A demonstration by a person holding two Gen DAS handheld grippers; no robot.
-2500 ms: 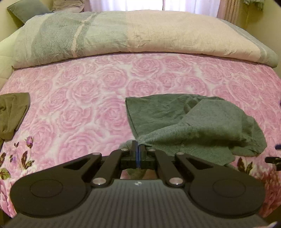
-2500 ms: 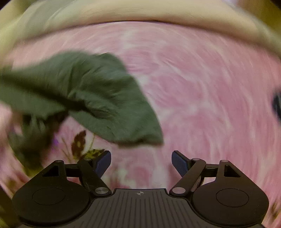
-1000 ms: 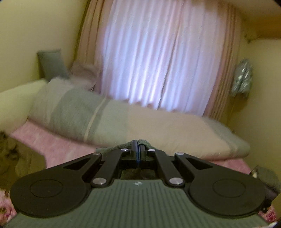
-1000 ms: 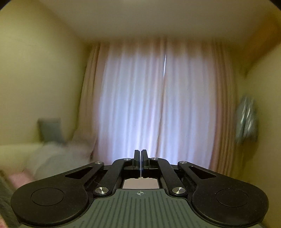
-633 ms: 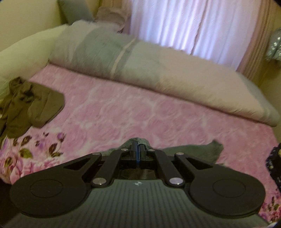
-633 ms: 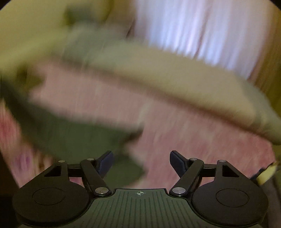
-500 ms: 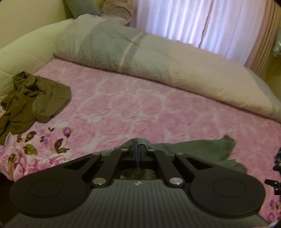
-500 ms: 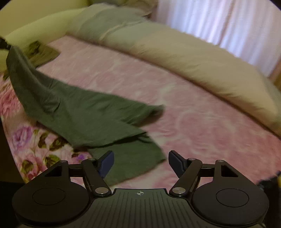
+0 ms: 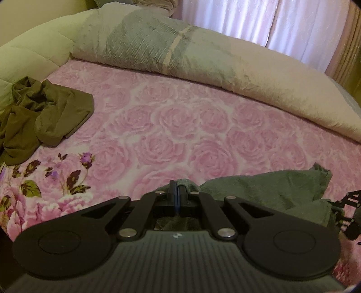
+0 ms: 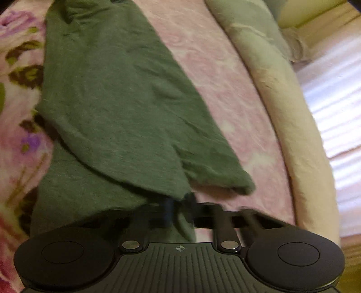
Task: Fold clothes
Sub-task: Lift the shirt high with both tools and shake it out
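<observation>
Stretching wide ahead of the left gripper [image 9: 177, 192] is the pink rose bedspread [image 9: 185, 126], and a broad bare patch of it is seen straight in front of the fingertips. That room is bounded at the far side by a rolled duvet [image 9: 203, 60], with a pale curtain [image 9: 255, 20] seen beyond it. Off to the far left of the gripper an olive garment [image 9: 42, 115] is heaped, well apart from the fingers, beside a cream cushioned edge [image 9: 29, 58].

Clamped between the left gripper's fingers, which are pressed together, is a tuft of the green garment [image 9: 266, 191]; from there the cloth is spread away to the right, low on the bedspread.

In the right wrist view the picture is blurred. The green garment [image 10: 117, 101] is laid out ahead of the right gripper [image 10: 178, 211] and to its left, and cloth is seen bunched between its fingers, which seem nearly together. To the right of the cloth a strip of bedspread is left open up to the duvet.
</observation>
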